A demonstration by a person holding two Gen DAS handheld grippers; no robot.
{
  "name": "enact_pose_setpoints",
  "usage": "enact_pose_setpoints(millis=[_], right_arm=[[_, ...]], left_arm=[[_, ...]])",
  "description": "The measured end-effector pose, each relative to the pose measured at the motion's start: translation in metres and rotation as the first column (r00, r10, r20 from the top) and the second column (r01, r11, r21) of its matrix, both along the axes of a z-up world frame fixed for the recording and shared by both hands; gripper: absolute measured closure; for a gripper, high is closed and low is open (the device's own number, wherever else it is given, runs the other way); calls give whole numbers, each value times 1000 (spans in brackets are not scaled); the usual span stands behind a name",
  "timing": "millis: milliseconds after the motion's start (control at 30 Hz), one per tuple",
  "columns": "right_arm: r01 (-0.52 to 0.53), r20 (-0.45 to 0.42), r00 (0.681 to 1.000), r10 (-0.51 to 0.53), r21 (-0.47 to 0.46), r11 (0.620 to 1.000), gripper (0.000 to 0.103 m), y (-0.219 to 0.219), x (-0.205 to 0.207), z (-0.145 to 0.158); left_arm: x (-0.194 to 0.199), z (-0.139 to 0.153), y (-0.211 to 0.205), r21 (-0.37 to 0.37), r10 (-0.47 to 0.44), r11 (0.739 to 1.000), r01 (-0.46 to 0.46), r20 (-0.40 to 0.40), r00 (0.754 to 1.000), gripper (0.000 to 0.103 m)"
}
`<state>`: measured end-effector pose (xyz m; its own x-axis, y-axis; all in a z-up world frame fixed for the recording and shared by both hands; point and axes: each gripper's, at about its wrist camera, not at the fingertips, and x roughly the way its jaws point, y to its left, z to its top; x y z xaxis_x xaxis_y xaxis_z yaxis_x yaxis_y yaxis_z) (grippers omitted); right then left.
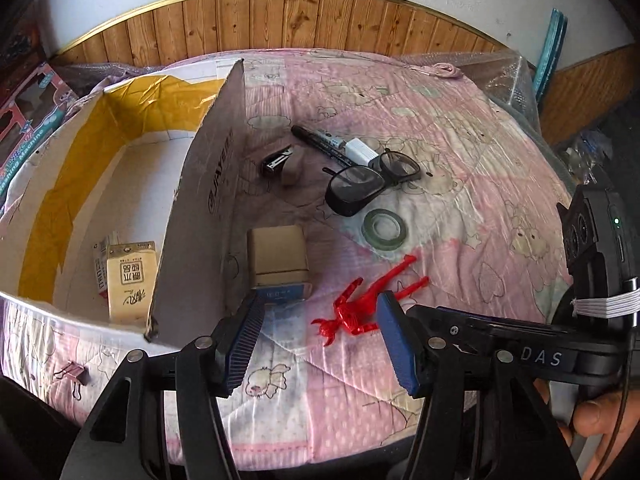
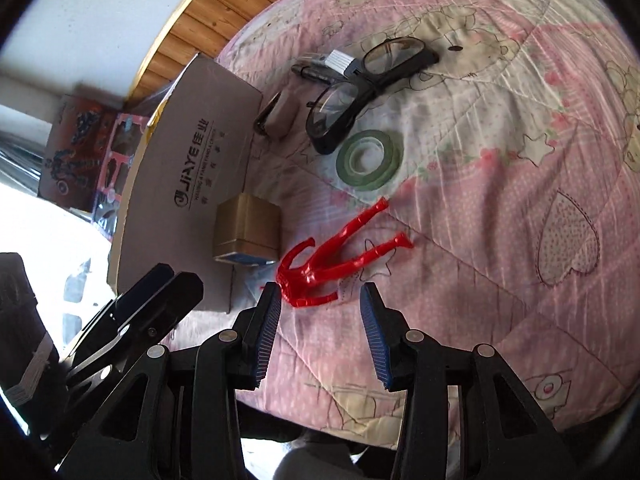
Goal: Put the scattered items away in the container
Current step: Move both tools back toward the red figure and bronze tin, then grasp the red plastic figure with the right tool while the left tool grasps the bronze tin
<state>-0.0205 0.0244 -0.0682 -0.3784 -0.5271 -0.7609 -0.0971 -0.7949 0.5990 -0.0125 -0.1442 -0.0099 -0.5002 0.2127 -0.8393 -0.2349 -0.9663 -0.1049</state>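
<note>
Red figurine [image 2: 336, 252] is lying flat on the pink quilt [image 2: 500, 208], just ahead of the right gripper [image 2: 320, 316], whose fingers are standing apart and holding nothing. Beside it a small tan box [image 2: 246, 226] is sitting against the cardboard container [image 1: 200, 200]. The left gripper [image 1: 320, 344] is hovering open and empty too. Glasses [image 2: 360, 92] and a green tape roll [image 2: 370, 158] are lying farther off.

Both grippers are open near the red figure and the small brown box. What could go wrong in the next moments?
The red figure has thin spread limbs; the right gripper might pinch one limb and drop it. The left gripper is close by, so the two could collide. The cardboard box wall stands tall beside the small brown box.
</note>
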Motion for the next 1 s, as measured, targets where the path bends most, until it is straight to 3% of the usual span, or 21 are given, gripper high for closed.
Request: enact_pose_setpoints(millis=[167,200,233,300,467,667,733,767,800,867,967,1000], right_arm=[[47,71,996,-48,14,999,57,-1,-20,-23],[40,71,997,-41,21,999,66,-1,-21,-26],[35,56,998,-38,54,998,83,-1,-21,-25],[39,26,999,-42,97,994,93,3,-23,-19],[159,-5,987,-159,136,978,97,41,-26,-8],[179,8,984,-180,76,981,93,49,-30,-12],[161,11,987,-162,51,986,83,42,-33,-13],[159,10,987,-160,50,986,78,40,-34,-13],[157,12,987,-158,51,986,70,39,-35,-14],[157,18,987,-158,45,987,69,38,-36,-15],[146,24,989,-147,45,988,60,32,-37,-17],[137,24,990,-138,46,990,59,28,-36,-17]], left_arm=[[-21,-9,10,-95,42,994,-45,-27,999,38],[-23,-10,13,-105,40,994,-43,-29,999,34],[-24,-12,16,-109,37,993,-40,-30,999,33],[-27,-14,22,-101,23,995,-25,-17,1000,33],[-29,-10,26,-60,10,998,-11,-11,1000,32],[-45,-39,20,-97,70,993,-63,66,995,32],[-45,-44,21,-133,82,988,-78,23,996,32],[-46,-45,21,-133,82,988,-80,5,997,37],[-45,-42,21,-120,71,990,-73,-17,997,57],[-47,-37,22,-73,32,997,-32,-13,999,73],[-46,-33,18,-56,49,997,-50,-7,999,72],[-46,-32,14,-54,68,996,-68,-8,998,66]])
